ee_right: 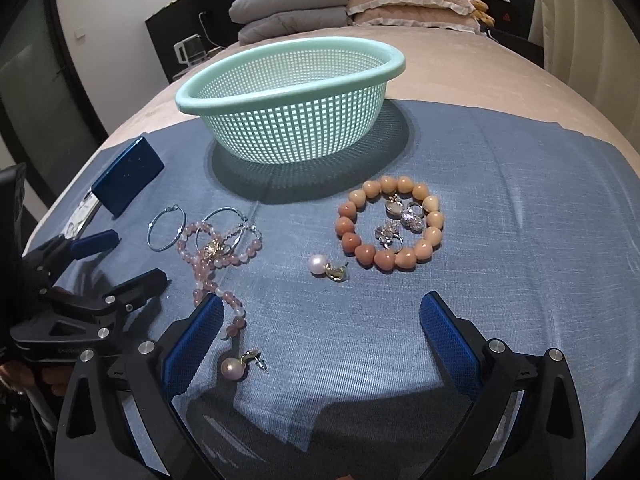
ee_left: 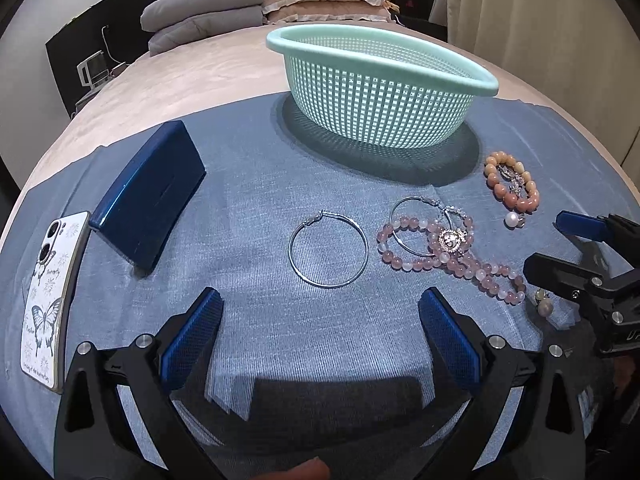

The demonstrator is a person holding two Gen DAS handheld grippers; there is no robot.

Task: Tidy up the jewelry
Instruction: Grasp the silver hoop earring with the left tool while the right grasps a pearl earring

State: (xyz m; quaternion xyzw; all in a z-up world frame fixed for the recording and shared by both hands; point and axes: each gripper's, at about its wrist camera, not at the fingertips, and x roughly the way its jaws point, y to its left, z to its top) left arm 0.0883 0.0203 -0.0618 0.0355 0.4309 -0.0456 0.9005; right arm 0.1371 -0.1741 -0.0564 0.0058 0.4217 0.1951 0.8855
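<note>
A mint mesh basket point(ee_left: 384, 92) point(ee_right: 288, 100) stands on a blue cloth point(ee_left: 260, 208). Before it lie a silver hoop earring point(ee_left: 328, 254) point(ee_right: 166, 227), a pink bead necklace point(ee_left: 448, 256) point(ee_right: 218, 256) tangled with a second hoop and a gold charm, an orange bead bracelet point(ee_left: 512, 186) point(ee_right: 390, 224) with small earrings inside it, and two pearl earrings point(ee_right: 326, 268) point(ee_right: 236, 368). My left gripper point(ee_left: 320, 320) is open and empty just short of the lone hoop. My right gripper point(ee_right: 320, 326) is open and empty, between the pearl earrings.
A dark blue box point(ee_left: 148, 196) point(ee_right: 128, 176) and a phone in a butterfly case point(ee_left: 48, 296) lie at the left. Beige bedding with folded grey blankets point(ee_left: 208, 12) and a pink pillow point(ee_right: 412, 0) lies behind the cloth.
</note>
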